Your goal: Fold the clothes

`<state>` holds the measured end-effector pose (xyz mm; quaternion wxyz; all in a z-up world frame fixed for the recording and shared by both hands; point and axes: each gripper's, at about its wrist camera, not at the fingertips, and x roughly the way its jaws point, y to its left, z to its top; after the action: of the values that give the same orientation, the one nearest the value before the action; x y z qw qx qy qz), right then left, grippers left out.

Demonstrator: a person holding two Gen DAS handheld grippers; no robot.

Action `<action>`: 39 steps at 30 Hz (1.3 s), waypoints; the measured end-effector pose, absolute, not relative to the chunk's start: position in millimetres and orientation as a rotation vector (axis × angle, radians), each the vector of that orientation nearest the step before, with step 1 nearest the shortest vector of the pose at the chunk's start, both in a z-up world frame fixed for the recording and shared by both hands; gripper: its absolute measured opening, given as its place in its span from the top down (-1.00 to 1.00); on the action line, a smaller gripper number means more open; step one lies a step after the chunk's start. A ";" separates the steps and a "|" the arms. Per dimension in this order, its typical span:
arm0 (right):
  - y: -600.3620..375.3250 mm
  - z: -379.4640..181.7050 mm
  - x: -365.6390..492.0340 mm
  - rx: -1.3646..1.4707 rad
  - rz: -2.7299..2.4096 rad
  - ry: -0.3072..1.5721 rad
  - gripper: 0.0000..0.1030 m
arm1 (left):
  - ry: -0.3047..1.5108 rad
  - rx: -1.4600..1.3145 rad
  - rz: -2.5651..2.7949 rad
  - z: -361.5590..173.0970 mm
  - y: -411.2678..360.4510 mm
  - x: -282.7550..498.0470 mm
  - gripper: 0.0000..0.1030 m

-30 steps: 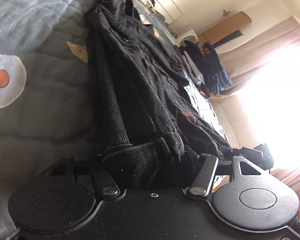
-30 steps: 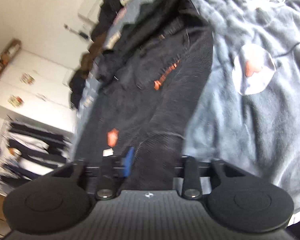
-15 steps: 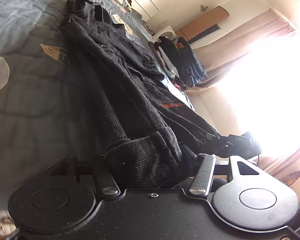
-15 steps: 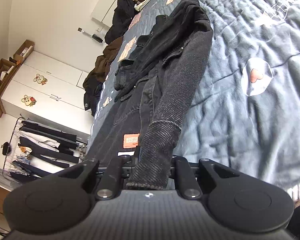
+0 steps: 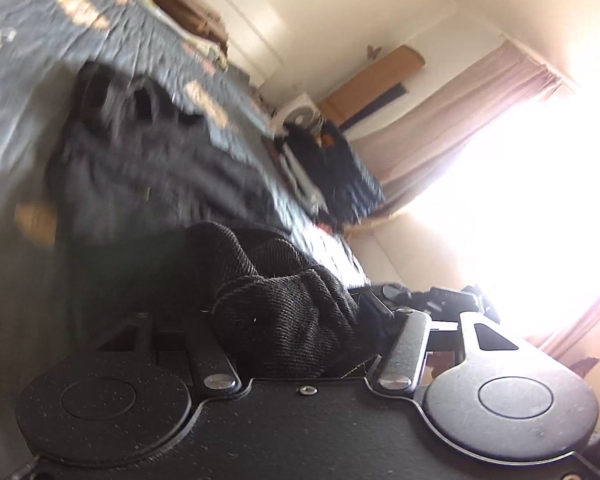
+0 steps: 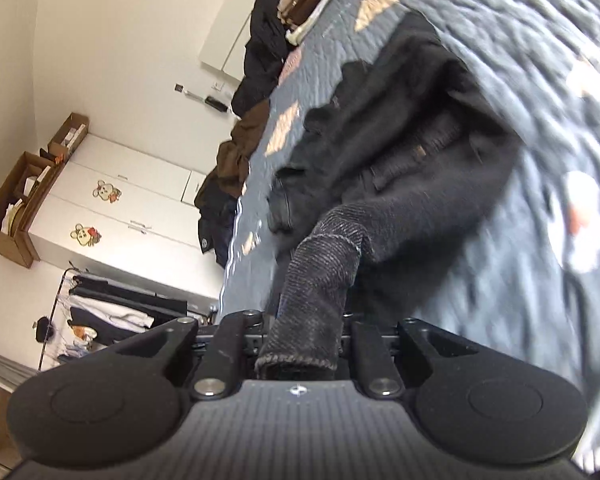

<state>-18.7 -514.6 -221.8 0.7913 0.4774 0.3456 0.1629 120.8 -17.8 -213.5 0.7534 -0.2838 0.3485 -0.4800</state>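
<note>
Two claws, one pair of black jeans, and each claw has a leg end. The left claw is clamped down on a fat bunched wad of dark denim hem, fingers squeezed in on it from both sides. The right claw has the other cuff pinched the same way, with the hem edge poking back toward the camera. Neither is open at all as far as I can see; the cloth fills the gap.

The rest of the black jeans lies on the bed, spread over the blue-grey quilt toward the far end, where a pile of other clothes sits near the edge. The waistband end looks rumpled up there, though both views are smeared with motion blur, so I can't tell how neatly it lies.

Why grab the cuffs? My guess is that holding both leg ends lets you carry them over the body of the jeans together, so the legs stay lined up and the fold lands square. The cuffs are also the thick stitched bit, so they won't slip out of a pinch like that.

Risk I'd watch: the left wad is bunched, so it may drop down lumpy rather than flat.

More clothes hang on a rack by the wardrobe.
</note>
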 end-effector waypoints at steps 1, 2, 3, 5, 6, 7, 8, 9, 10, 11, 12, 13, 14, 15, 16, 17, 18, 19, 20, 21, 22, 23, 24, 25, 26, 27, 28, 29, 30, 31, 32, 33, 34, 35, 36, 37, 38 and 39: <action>-515.8 -218.4 -5.0 1.022 0.347 0.741 0.73 | 0.754 -0.620 -1.038 -211.6 -22.0 135.4 -0.08; -517.0 -215.0 8.7 1.017 0.343 0.739 0.73 | 0.751 -0.622 -1.027 -210.6 -26.0 150.2 -0.08; -518.3 -211.9 22.3 1.013 0.339 0.737 0.73 | 0.752 -0.627 -1.013 -211.1 -29.9 165.5 -0.08; -521.0 -210.0 51.7 1.002 0.330 0.739 0.72 | 0.755 -0.636 -0.986 -212.2 -37.5 196.1 -0.08; -522.3 -211.1 66.8 0.999 0.321 0.744 0.72 | 0.756 -0.640 -0.975 -213.3 -41.3 210.2 -0.08; -523.6 -212.5 81.9 0.995 0.313 0.749 0.72 | 0.758 -0.641 -0.966 -215.3 -44.9 222.0 -0.08; -525.5 -215.2 97.1 0.989 0.304 0.754 0.72 | 0.759 -0.643 -0.958 -217.3 -48.6 233.9 -0.08; -528.0 -219.1 112.0 0.990 0.293 0.759 0.71 | 0.761 -0.645 -0.950 -219.4 -52.3 245.7 -0.08; -530.6 -223.2 126.0 0.991 0.282 0.764 0.71 | 0.765 -0.652 -0.939 -222.8 -55.7 257.9 -0.08; -534.0 -229.4 136.2 0.994 0.269 0.768 0.71 | 0.771 -0.665 -0.922 -228.6 -57.3 269.4 -0.08; -539.6 -238.1 147.1 1.004 0.248 0.772 0.71 | 0.783 -0.675 -0.899 -235.2 -56.8 278.2 -0.08; -545.2 -246.9 157.9 1.013 0.226 0.777 0.71 | 0.808 -0.683 -0.864 -244.6 -56.0 287.0 -0.09; -551.0 -256.1 168.4 1.023 0.202 0.783 0.70 | 0.832 -0.692 -0.830 -254.0 -55.2 295.8 -0.12; -557.1 -267.7 177.1 1.036 0.168 0.802 0.69 | 0.857 -0.700 -0.795 -263.4 -54.5 304.6 -0.15; -563.4 -279.7 185.3 1.050 0.133 0.822 0.68 | 0.885 -0.703 -0.754 -272.8 -53.7 312.5 -0.19; -569.5 -292.3 190.3 1.069 0.100 0.848 0.62 | 0.900 -0.686 -0.717 -275.9 -52.7 313.2 -0.25; -573.4 -298.6 190.7 1.085 0.087 0.869 0.54 | 0.873 -0.650 -0.710 -267.5 -51.4 303.4 -0.28; -577.3 -304.9 191.0 1.100 0.073 0.890 0.40 | 0.847 -0.614 -0.703 -259.0 -50.0 293.6 -0.28; -581.2 -311.2 191.4 1.116 0.060 0.910 0.36 | 0.820 -0.578 -0.696 -250.6 -48.7 283.8 -0.30; -583.9 -314.8 190.6 1.119 0.055 0.923 0.31 | 0.794 -0.542 -0.689 -242.1 -47.4 274.0 -0.47; -581.1 -305.5 184.6 1.061 0.088 0.901 0.07 | 0.767 -0.507 -0.681 -233.7 -46.0 264.2 -0.62; -577.1 -293.9 178.3 0.990 0.108 0.884 -0.21 | 0.740 -0.471 -0.673 -225.2 -44.7 254.5 -0.85; -572.5 -279.3 169.8 0.910 0.125 0.864 -0.36 | 0.714 -0.436 -0.665 -216.7 -43.4 244.7 -0.93; -568.4 -265.3 160.9 0.839 0.132 0.839 -0.60 | 0.687 -0.401 -0.657 -208.3 -42.0 234.9 -0.93; -564.3 -247.3 148.4 0.759 0.126 0.782 -0.70 | 0.660 -0.365 -0.649 -199.8 -40.7 225.1 -0.94; -560.3 -229.7 135.8 0.683 0.115 0.725 -0.74 | 0.633 -0.330 -0.640 -191.4 -39.4 215.3 -0.96; -557.2 -214.4 123.0 0.627 0.081 0.674 -0.83 | 0.606 -0.295 -0.632 -182.9 -38.0 205.6 -0.96; -554.1 -199.1 110.3 0.571 0.047 0.623 -0.87 | 0.579 -0.260 -0.623 -174.4 -36.7 195.8 -0.96; -550.5 -184.4 97.3 0.516 0.015 0.573 -0.88 | 0.552 -0.225 -0.614 -166.0 -35.3 186.0 -0.99; -544.0 -173.8 83.3 0.468 -0.002 0.534 -0.91 | 0.525 -0.191 -0.605 -157.5 -34.0 176.2 -0.99; -535.4 -166.8 70.3 0.417 -0.009 0.509 -0.94 | 0.497 -0.156 -0.596 -149.1 -32.7 166.4 -0.99; -524.0 -164.1 57.5 0.362 -0.019 0.499 -0.95 | 0.474 -0.134 -0.590 -142.9 -33.9 154.5 -0.99; -512.9 -162.4 45.3 0.309 -0.027 0.490 -0.97 | 0.460 -0.141 -0.591 -141.8 -40.8 139.3 -0.99; -503.3 -165.8 35.7 0.266 -0.027 0.488 -0.99 | 0.449 -0.157 -0.589 -142.1 -49.7 125.6 -0.99; -493.8 -170.0 26.5 0.227 -0.027 0.488 -0.99 | 0.441 -0.174 -0.587 -143.3 -58.7 113.2 -0.99; -484.5 -178.1 19.1 0.214 -0.026 0.496 -0.99 | 0.437 -0.195 -0.584 -145.9 -68.3 103.3 -0.99; -477.9 -187.7 13.6 0.223 -0.022 0.505 -0.99 | 0.431 -0.210 -0.574 -149.0 -78.6 94.3 -0.99; -476.9 -195.7 11.4 0.246 -0.019 0.504 -0.99 | 0.421 -0.217 -0.548 -153.0 -90.2 87.2 -0.99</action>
<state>11.4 -476.9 -195.7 0.9609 0.1212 0.2487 -0.0093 87.2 -90.2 -153.0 0.9352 -0.1062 0.2060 -0.2678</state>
